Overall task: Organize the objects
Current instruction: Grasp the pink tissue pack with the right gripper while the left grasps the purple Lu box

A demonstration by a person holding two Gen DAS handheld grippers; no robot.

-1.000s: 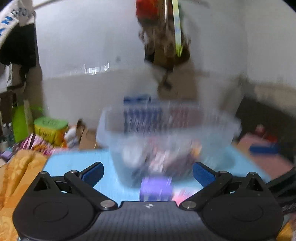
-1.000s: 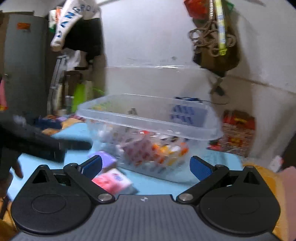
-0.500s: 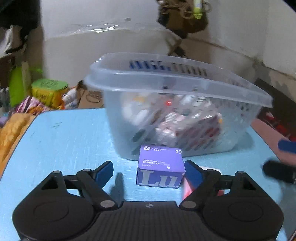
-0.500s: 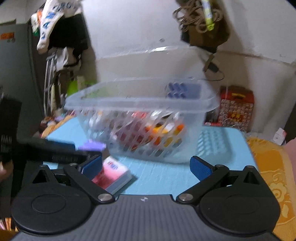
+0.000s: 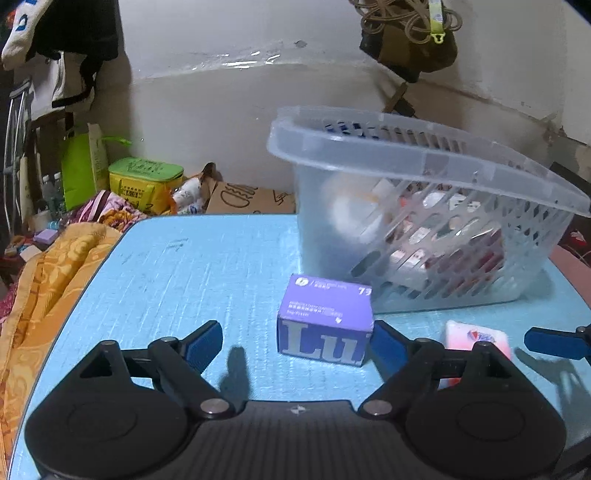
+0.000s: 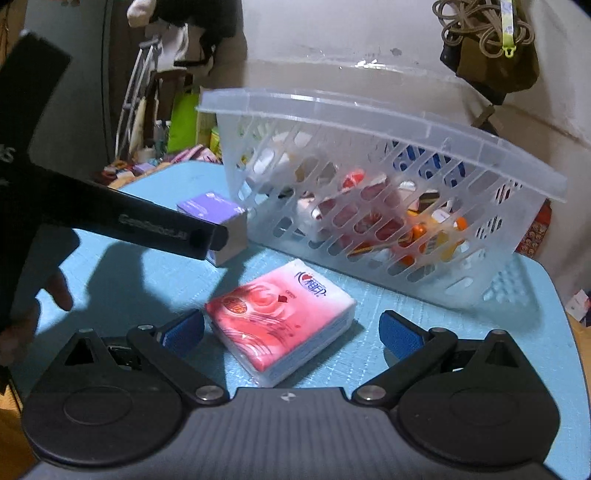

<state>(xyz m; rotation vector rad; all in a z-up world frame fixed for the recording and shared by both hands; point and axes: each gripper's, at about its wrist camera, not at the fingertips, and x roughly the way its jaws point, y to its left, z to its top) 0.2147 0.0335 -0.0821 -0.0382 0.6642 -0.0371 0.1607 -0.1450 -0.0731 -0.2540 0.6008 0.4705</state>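
Note:
A purple box stands on the blue table in front of a clear plastic basket holding several small items. My left gripper is open; the box sits between its fingers, close to the right one. A pink tissue pack lies flat on the table between the fingers of my open right gripper. The pack shows partly in the left wrist view. The purple box and basket show in the right wrist view, with the left gripper's arm across the box.
An orange cloth hangs off the table's left edge. A green-and-yellow tin, a cardboard box and bags sit beyond the table. A bag with cords hangs on the wall. The right gripper's blue fingertip enters at right.
Both grippers have dropped lower and closer to the table. The left has swung so the purple box sits by its right finger. The tissue pack now lies between the right gripper's fingers.

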